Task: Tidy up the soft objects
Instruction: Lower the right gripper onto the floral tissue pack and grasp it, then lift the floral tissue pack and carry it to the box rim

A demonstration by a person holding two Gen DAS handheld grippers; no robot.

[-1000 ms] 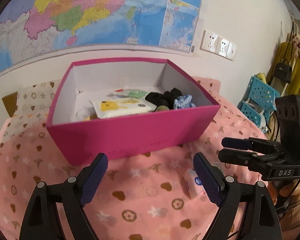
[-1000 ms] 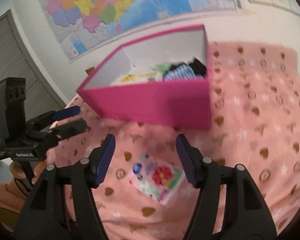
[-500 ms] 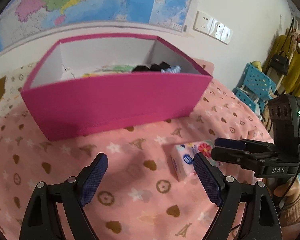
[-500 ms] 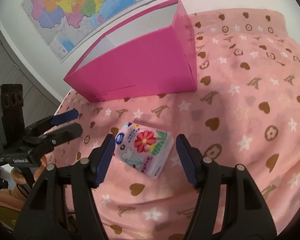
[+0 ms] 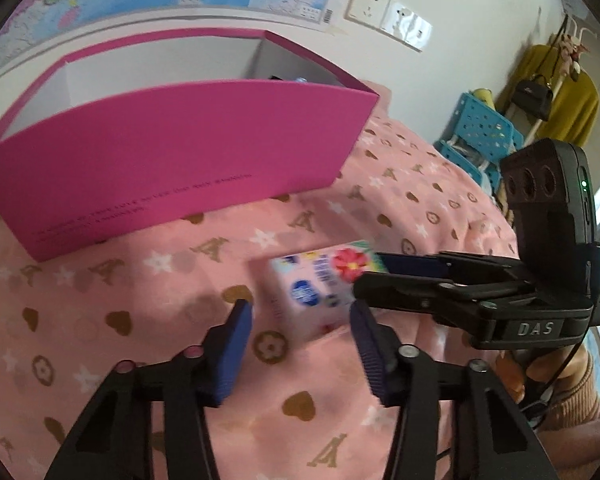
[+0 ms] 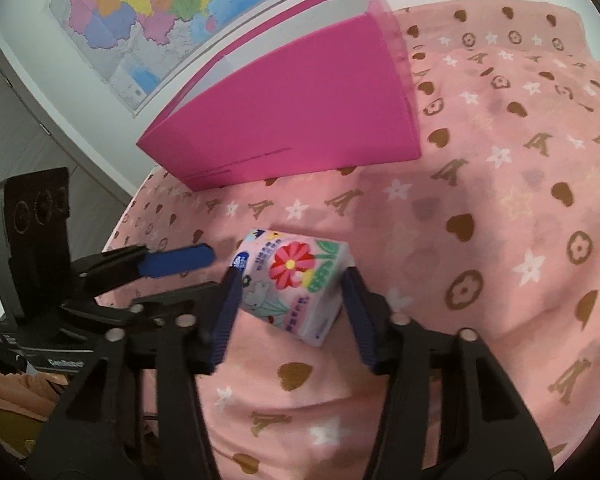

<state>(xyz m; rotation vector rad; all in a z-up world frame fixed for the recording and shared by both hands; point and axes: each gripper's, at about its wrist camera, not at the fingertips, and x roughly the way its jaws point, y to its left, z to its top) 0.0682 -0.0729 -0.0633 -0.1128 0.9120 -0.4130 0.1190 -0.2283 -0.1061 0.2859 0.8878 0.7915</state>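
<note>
The tissue pack (image 6: 290, 282) lies on the pink bedspread (image 6: 500, 200), in front of the long side of the pink box (image 6: 300, 120) and well short of it. The right gripper (image 6: 290, 300) has just been closing; its pads straddle the pack's ends and look to touch both, so I judge it clamped. The pack sits skewed between them, so it may twist out on lifting. The left gripper (image 5: 300, 344), also just narrowing, stands apart and empty beside the pack; crowding in, it could knock the right one.
</note>
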